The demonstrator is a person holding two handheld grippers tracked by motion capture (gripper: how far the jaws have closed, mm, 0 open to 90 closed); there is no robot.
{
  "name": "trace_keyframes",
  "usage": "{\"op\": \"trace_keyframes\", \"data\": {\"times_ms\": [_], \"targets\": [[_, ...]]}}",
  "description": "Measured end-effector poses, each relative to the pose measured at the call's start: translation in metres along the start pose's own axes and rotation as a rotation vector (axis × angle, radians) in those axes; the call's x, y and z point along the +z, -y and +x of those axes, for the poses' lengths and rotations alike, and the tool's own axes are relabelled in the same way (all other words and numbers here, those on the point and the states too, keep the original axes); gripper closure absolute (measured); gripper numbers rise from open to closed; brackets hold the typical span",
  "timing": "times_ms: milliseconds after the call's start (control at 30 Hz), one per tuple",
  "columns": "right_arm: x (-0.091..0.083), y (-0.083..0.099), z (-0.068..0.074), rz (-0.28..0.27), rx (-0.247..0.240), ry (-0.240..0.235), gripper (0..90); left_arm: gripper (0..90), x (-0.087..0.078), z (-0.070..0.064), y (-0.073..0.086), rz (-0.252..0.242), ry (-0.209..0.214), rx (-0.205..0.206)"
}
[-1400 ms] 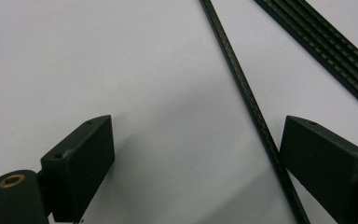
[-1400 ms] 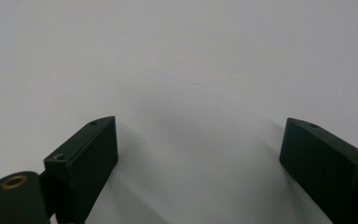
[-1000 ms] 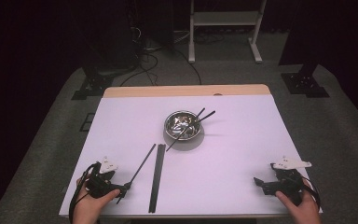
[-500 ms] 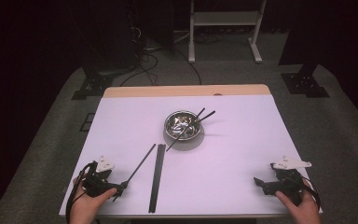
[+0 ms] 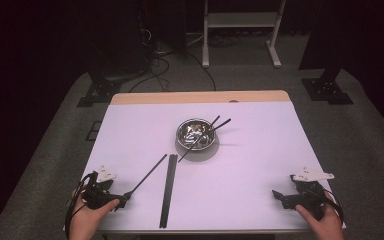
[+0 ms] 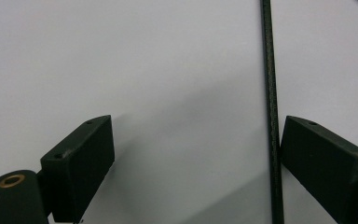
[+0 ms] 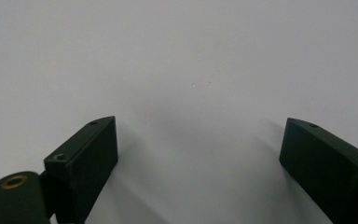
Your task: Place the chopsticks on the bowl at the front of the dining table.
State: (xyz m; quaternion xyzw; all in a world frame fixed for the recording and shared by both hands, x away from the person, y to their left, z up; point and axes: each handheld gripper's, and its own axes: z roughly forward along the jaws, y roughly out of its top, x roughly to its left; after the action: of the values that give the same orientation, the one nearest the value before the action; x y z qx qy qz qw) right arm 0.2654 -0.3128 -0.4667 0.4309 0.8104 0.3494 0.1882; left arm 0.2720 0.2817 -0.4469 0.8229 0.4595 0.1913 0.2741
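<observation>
- The left hand (image 5: pixel 82 217) comes in at 7 o'clock on the table (image 5: pixel 130 130), wrapped round the left claw (image 5: pixel 122 201), which points toward 3 o'clock.
- In the left gripper view the left claw (image 6: pixel 193 163) has its jaws spread wide; a thin black chopstick (image 6: pixel 271 112) lies between them, right against the inner face of the right-hand jaw, and whether they touch cannot be told. Nothing is pinched.
- In the high view that chopstick (image 5: pixel 147 176) slants from the left claw's tip up toward 1 o'clock, lying flat on the table.
- The right hand (image 5: pixel 322 222) sits at 5 o'clock, holding the right claw (image 5: pixel 276 196), which points toward 9 o'clock, low over the table.
- In the right gripper view the right claw (image 7: pixel 198 163) is wide open with bare table between its jaws.
- A black strip (image 5: pixel 168 190) lies at 6 o'clock, just right of the chopstick and running straight away from the person.
- Near the table's centre stands a steel bowl (image 5: pixel 196 135) with two more sticks (image 5: pixel 215 127) leaning out of it toward 1 o'clock.
- No writing or label can be read anywhere.
</observation>
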Motion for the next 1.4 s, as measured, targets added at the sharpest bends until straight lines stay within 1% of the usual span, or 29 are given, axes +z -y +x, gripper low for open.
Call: {"op": "trace_keyframes", "data": {"times_ms": [100,267,600,667,700,733,800,1100,1300,1400], "targets": [[0.000,0.000,0.000,0.000,0.000,0.000,10.0,9.3,0.000,0.003,0.002,-0.006,-0.001,-0.013],[0.000,0.000,0.000,0.000,0.002,0.000,10.0,9.3,-0.001,0.002,0.001,-0.008,-0.001,-0.010],[0.000,0.000,0.000,0.000,0.002,0.000,10.0,9.3,-0.001,-0.003,-0.005,-0.026,0.023,0.000],[0.000,0.000,0.000,0.001,0.003,0.000,10.0,9.3,0.000,-0.003,-0.007,-0.032,0.027,0.002],[0.000,0.000,0.000,0.001,0.003,0.000,10.0,9.3,0.000,-0.004,-0.008,-0.029,0.027,0.010],[0.000,0.000,0.000,0.001,0.003,0.000,10.0,9.3,0.000,-0.004,-0.009,-0.035,0.030,0.006],[0.000,0.000,0.000,0.001,0.003,-0.001,10.0,9.3,0.001,-0.005,-0.011,-0.037,0.034,0.013],[0.000,0.000,0.000,0.001,0.003,0.000,10.0,9.3,0.003,-0.007,-0.019,-0.047,0.041,0.017],[0.000,0.000,0.000,0.001,0.004,-0.001,10.0,9.3,0.007,-0.011,-0.029,-0.057,0.051,0.027],[0.000,0.000,0.000,0.000,0.003,0.000,10.0,9.3,0.010,-0.012,-0.034,-0.064,0.057,0.038]]}}
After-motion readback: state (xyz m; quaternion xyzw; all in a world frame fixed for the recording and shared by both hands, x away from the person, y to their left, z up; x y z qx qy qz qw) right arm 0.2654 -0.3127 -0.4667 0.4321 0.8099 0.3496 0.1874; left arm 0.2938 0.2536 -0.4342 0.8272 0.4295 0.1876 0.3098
